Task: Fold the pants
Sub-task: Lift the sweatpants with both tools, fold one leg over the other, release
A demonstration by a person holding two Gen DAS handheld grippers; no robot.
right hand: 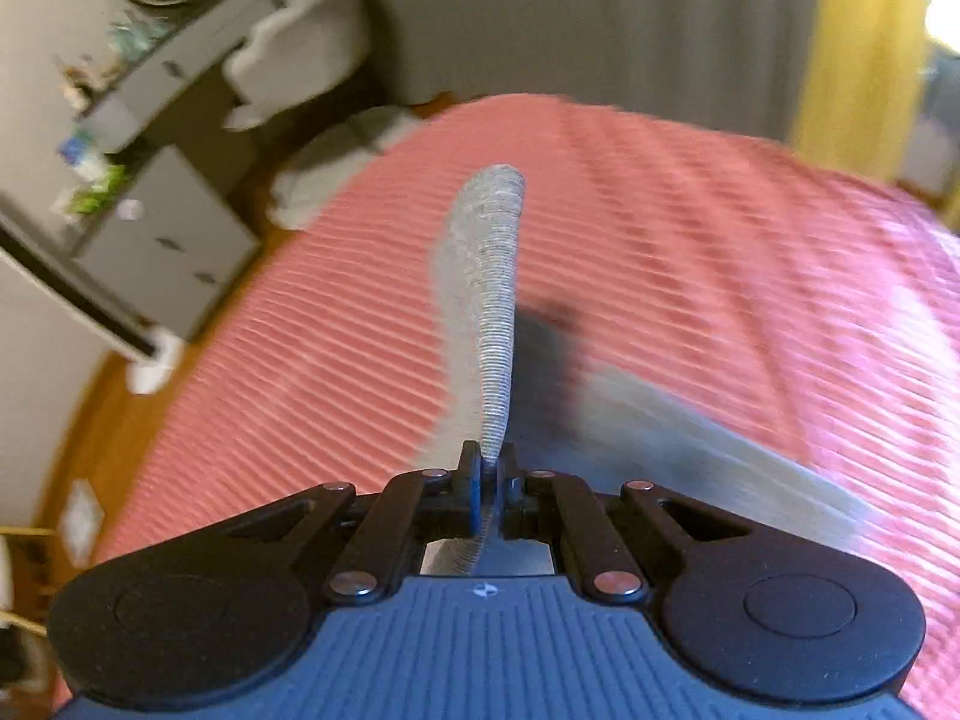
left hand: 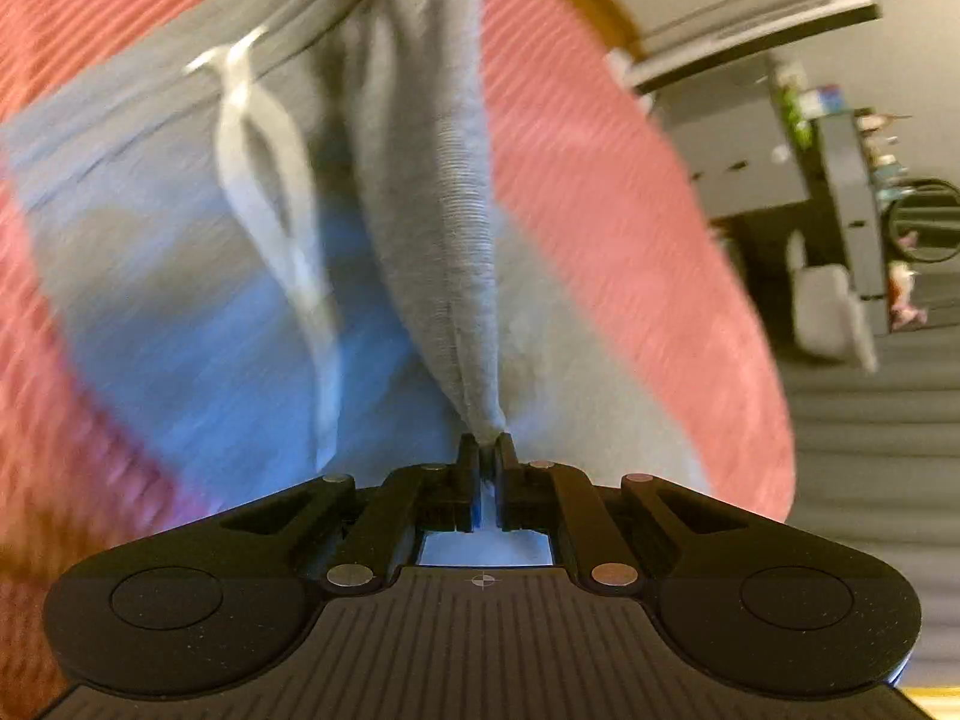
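We find no readable text, label, brand or number in either view — the only mark is a small crosshair sign on each gripper's ribbed body, with no lettering beside it.

Bedroom: pink-covered bed (right hand: 660,240), dresser (right hand: 174,240)

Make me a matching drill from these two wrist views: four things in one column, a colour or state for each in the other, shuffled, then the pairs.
Things:
1. left gripper
2. drawstring
3. bedspread
4. curtain

Colour or state:
A. yellow
B. pink, ribbed
C. shut on grey pants
D. white, looped

Pairs: 1-C, 2-D, 3-B, 4-A
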